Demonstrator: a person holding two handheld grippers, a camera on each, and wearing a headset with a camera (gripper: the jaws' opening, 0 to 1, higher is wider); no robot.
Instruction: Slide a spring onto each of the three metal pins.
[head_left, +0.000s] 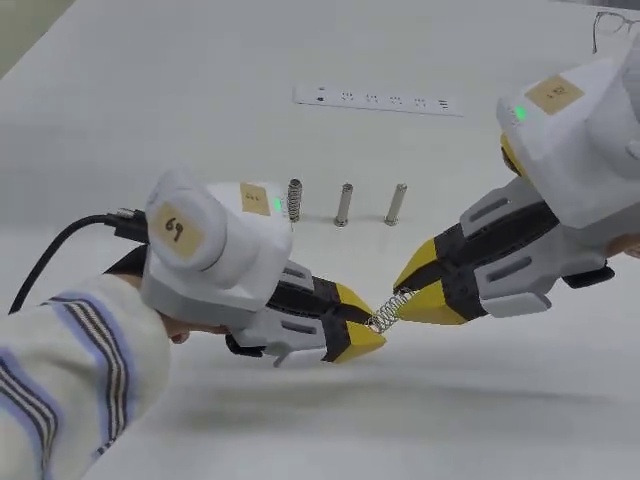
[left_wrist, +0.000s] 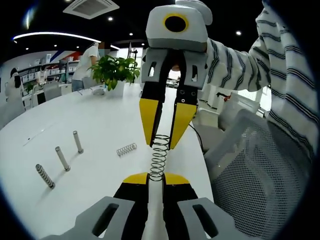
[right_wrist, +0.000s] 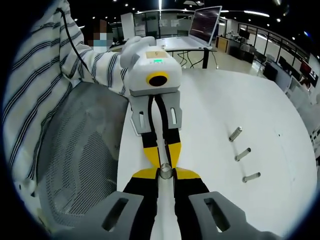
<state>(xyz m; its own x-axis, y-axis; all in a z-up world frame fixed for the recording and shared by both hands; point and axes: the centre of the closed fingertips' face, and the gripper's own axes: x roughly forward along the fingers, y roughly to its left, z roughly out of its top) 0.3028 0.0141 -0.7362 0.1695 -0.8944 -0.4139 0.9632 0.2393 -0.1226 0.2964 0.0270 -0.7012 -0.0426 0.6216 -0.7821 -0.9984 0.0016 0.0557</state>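
We are looking down on a broad white counter (head_left: 150, 90) in an open office, with a power strip (head_left: 378, 99) lying at its far edge. Three metal pins are standing upright in a row. The left pin (head_left: 295, 184) is already wearing a fitted spring (head_left: 294, 204), while the middle pin (head_left: 343, 205) and the right pin (head_left: 396, 204) are standing bare.

We are holding one spring (head_left: 390, 311) in the air between the two tools. The left gripper (head_left: 368, 325) is clenching the spring's lower end and the right gripper (head_left: 405, 300) is pinching its upper end, so both sets of jaws are grasping the same coil. A loose spring (left_wrist: 126, 149) is lying on the counter beyond the jaws, near the pins.

In the head view the held spring's long axis is running from 8 o'clock up to 2 o'clock, well off the vertical line of the pins. From the jaws, the middle pin is sitting at about 11 o'clock and the right pin at about 12 o'clock, both well apart from the coil. The right gripper is looking nearer to the bare pins. We are judging that one tool needs to let go so the other can tip the coil upright over a pin top.
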